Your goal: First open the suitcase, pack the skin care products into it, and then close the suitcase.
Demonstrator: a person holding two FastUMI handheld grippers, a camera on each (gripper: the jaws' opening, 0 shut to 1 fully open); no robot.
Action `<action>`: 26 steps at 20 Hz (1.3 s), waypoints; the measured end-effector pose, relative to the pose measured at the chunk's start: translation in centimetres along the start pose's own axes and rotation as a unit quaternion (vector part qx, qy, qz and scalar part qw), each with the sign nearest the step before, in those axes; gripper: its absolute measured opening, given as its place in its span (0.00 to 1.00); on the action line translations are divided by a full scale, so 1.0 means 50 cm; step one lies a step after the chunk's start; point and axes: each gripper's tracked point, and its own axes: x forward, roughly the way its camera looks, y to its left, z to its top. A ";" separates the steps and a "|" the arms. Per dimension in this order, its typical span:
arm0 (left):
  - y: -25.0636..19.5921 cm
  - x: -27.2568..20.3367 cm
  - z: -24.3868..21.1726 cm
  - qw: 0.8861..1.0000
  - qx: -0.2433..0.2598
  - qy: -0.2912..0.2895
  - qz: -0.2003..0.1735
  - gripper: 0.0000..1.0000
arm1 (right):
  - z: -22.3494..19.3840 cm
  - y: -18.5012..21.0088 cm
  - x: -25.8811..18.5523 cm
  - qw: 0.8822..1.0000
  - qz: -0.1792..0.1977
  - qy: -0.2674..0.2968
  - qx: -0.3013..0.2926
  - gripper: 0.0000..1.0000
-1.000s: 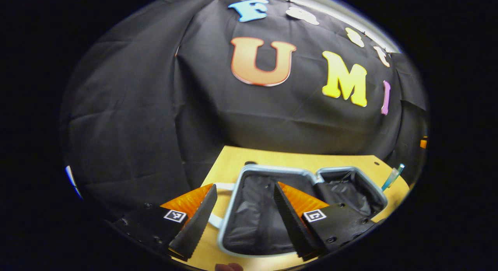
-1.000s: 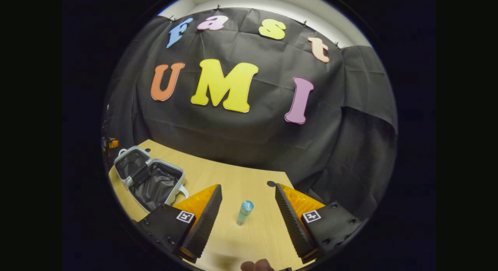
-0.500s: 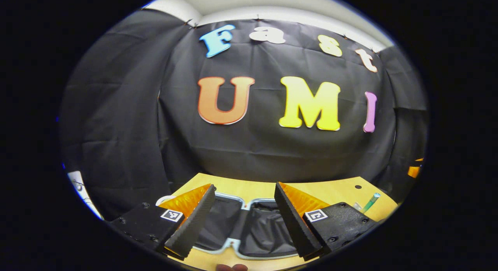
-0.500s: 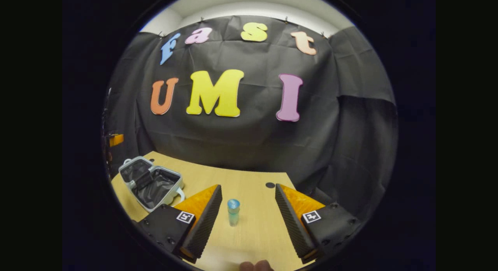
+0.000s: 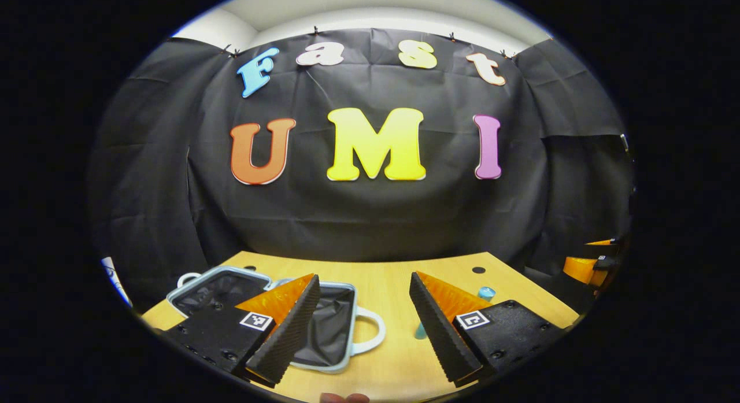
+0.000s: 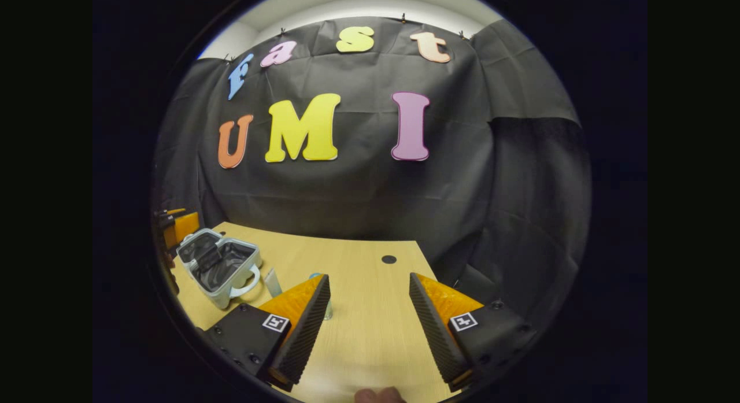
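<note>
The small grey suitcase (image 5: 338,325) lies open on the wooden table, both black-lined halves facing up, its white handle toward the middle. My left gripper (image 5: 364,276) hovers open just in front of it; its left finger covers the hinge area. A blue-capped bottle (image 5: 485,292) stands behind its right finger. In the right gripper view the suitcase (image 6: 217,264) sits far left, with a white tube (image 6: 272,281) lying beside its handle. My right gripper (image 6: 369,277) is open over bare table, and the bottle (image 6: 328,312) is mostly hidden behind its left finger.
The table (image 6: 370,333) has a dark round hole (image 6: 389,259) near its far edge and ends at the black cloth wall. The right gripper (image 5: 589,264) shows orange at the far right of the left gripper view. The left gripper (image 6: 179,226) sits beyond the suitcase.
Both views have swung to the right. The suitcase slid from between my left fingers to their left. The bottle moved from between my right fingers to behind the left one.
</note>
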 end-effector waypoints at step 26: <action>-0.218 0.275 -0.431 0.974 -0.003 0.204 -0.097 0.87 | -0.124 -0.098 -0.021 0.994 -0.040 0.082 -0.059 0.82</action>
